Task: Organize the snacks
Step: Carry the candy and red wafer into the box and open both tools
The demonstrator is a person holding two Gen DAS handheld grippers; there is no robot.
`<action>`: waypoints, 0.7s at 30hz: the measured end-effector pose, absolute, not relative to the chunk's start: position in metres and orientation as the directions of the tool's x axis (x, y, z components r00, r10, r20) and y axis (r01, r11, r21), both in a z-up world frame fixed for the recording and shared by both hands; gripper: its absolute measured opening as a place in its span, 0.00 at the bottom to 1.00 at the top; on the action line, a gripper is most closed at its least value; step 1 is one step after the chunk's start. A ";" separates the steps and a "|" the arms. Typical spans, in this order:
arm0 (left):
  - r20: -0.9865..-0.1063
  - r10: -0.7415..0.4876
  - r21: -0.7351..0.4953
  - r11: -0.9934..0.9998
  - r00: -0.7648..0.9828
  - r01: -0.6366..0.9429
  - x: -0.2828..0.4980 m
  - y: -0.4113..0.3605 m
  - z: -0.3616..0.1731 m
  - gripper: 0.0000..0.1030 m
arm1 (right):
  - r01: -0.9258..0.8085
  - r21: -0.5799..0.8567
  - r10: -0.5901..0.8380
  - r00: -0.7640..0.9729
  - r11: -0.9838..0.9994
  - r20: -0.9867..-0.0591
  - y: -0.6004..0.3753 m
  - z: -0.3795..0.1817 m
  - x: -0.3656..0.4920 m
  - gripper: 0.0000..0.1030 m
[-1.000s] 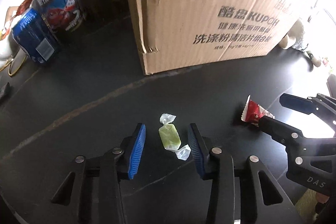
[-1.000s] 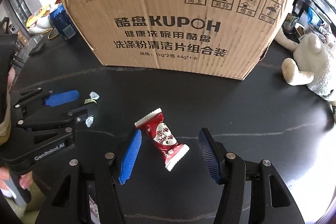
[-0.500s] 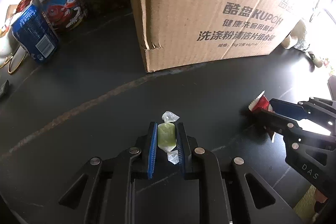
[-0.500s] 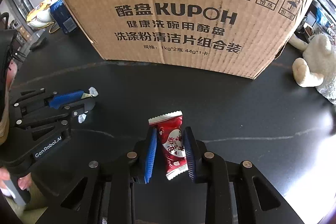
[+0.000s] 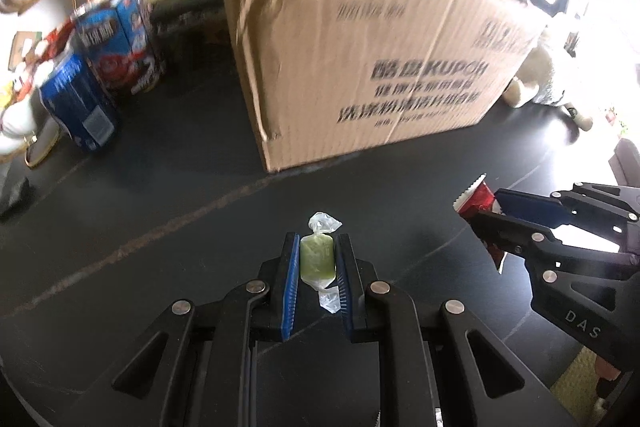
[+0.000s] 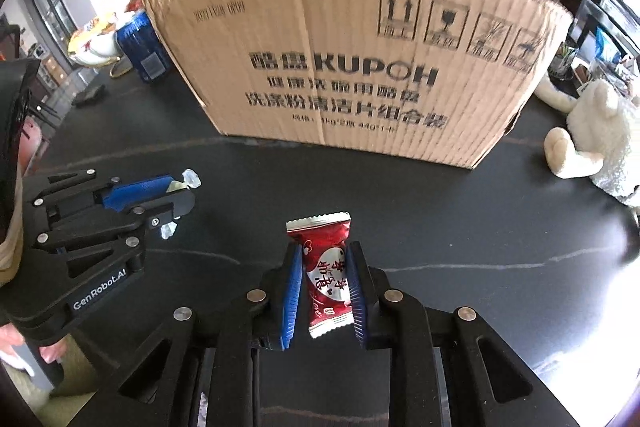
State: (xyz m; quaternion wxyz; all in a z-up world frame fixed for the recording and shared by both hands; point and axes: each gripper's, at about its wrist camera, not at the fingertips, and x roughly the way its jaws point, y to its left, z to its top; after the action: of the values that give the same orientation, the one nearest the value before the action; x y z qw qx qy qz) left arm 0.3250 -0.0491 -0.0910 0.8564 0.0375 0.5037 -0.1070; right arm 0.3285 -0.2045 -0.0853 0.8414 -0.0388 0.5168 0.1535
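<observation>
My left gripper (image 5: 317, 247) is shut on a green candy in a clear twisted wrapper (image 5: 317, 258) and holds it above the black table. My right gripper (image 6: 323, 259) is shut on a red snack packet with white ends (image 6: 325, 267), also lifted off the table. Each gripper shows in the other's view: the right one (image 5: 486, 207) with the red packet (image 5: 474, 195) at the right, the left one (image 6: 182, 189) with the candy's wrapper end (image 6: 191, 178) at the left. A large open cardboard box (image 6: 352, 67) stands just behind both; it also shows in the left wrist view (image 5: 372, 59).
Blue snack packages (image 5: 116, 39) stand left of the box, with white ornaments on a gold stand (image 5: 16, 123) beyond them. A white plush toy (image 6: 592, 135) lies at the box's right. The black table (image 6: 480, 227) stretches between the grippers and the box.
Both grippers closed on their snacks, the left on the green candy and the right on the red packet, then lifted them off the table. The box's top rim has come into view.
</observation>
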 end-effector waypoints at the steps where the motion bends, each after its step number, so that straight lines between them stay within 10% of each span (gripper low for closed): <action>1: -0.863 -0.144 -0.037 0.974 0.485 0.224 0.323 -0.050 -0.086 0.18 | -0.297 0.100 0.226 0.429 0.950 -0.874 -0.206 -0.081 0.327 0.23; 21: -0.723 -0.188 -0.010 0.965 0.665 0.262 0.301 -0.061 -0.007 0.18 | -0.308 0.082 0.283 0.693 0.948 -0.663 -0.210 0.005 0.312 0.23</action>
State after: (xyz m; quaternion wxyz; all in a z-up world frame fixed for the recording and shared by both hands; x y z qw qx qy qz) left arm 0.3014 -0.0610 -0.0071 0.9112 0.0475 0.3902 -0.1234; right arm 0.3117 -0.2100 0.0051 0.9200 -0.0180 0.3571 0.1607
